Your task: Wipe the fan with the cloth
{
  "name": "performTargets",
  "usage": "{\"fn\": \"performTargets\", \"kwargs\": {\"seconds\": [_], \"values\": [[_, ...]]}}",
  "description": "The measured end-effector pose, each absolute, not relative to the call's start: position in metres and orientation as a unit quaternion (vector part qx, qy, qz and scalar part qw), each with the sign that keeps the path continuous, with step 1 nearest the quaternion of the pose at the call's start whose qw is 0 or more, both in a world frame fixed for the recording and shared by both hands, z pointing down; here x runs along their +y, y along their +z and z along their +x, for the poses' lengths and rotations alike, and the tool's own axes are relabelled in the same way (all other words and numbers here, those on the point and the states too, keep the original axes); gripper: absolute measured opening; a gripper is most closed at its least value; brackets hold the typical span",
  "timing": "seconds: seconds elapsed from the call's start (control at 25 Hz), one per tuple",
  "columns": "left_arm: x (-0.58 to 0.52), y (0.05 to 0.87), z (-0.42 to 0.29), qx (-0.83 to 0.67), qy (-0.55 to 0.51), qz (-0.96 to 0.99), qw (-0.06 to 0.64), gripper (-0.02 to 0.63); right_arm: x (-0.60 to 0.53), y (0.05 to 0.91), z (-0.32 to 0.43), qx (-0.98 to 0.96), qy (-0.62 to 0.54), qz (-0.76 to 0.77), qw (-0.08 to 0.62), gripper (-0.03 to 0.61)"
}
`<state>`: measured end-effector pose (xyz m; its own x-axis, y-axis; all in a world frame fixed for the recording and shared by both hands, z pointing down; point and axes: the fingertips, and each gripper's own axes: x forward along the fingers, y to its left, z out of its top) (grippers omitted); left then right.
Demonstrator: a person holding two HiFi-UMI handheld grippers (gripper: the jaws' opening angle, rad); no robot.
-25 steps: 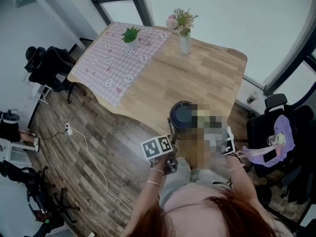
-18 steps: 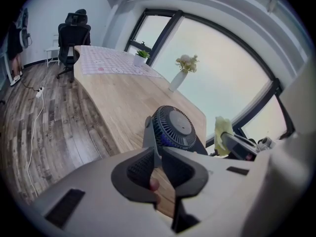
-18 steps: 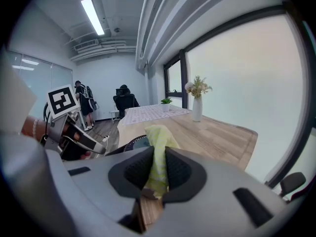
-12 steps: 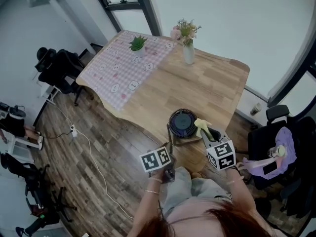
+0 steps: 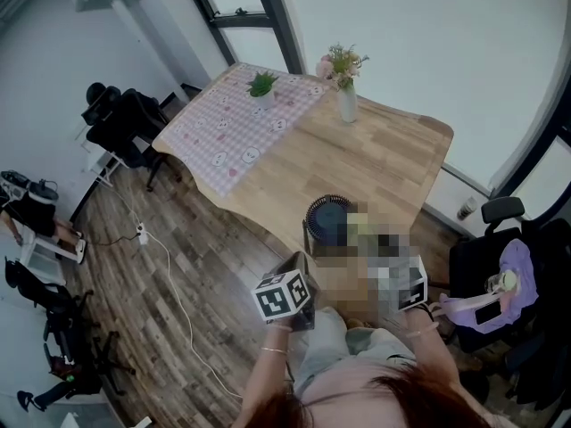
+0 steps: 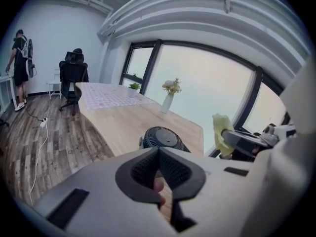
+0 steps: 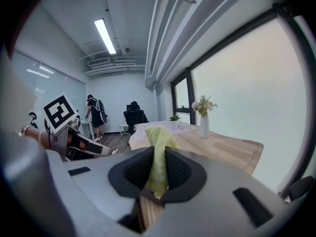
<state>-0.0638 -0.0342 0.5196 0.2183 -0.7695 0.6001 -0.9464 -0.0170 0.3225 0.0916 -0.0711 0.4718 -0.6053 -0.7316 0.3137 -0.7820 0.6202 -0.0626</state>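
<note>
A dark round fan (image 5: 328,216) stands on the wooden table (image 5: 393,154) near its front edge; the left gripper view also shows the fan (image 6: 162,137). My right gripper (image 7: 157,157) is shut on a yellow cloth (image 7: 159,144). That cloth (image 6: 221,132) hangs just right of the fan, level with its top. In the head view a mosaic patch hides the cloth, and only the right gripper's marker cube (image 5: 411,290) shows. My left gripper (image 6: 159,154) is shut with nothing in it, held off the table's front edge, short of the fan, with its cube (image 5: 284,295) below the fan.
A vase of flowers (image 5: 346,96), a small potted plant (image 5: 261,85) and a pink checked cloth (image 5: 239,125) sit at the table's far end. Black chairs (image 5: 125,123) stand at the left, and a chair with purple things (image 5: 500,270) at the right. A cable (image 5: 169,270) runs across the floor.
The head view has swung slightly, and the left gripper has tilted up a little by the table's edge. The right gripper stays beside the fan with the cloth.
</note>
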Motion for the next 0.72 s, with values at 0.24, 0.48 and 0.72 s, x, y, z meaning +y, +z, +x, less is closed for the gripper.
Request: {"fn": "performTargets", "kwargs": {"seconds": [0.24,0.48,0.72], "values": [[-0.020,0.493,-0.056,-0.622,0.122,0.717,0.291,0.011,-0.063,0.457,0.094,-0.897,0.088,0.418,0.113,0.054],[-0.015,0.462,-0.056,-0.628,0.110,0.734,0.236,0.011,-0.058,0.444,0.095,-0.898,0.092,0.419,0.094,0.054],[-0.014,0.429,-0.052,-0.620,0.090,0.757,0.186,0.012,-0.054,0.424,0.099,-0.898,0.093,0.424,0.075,0.054]]}}
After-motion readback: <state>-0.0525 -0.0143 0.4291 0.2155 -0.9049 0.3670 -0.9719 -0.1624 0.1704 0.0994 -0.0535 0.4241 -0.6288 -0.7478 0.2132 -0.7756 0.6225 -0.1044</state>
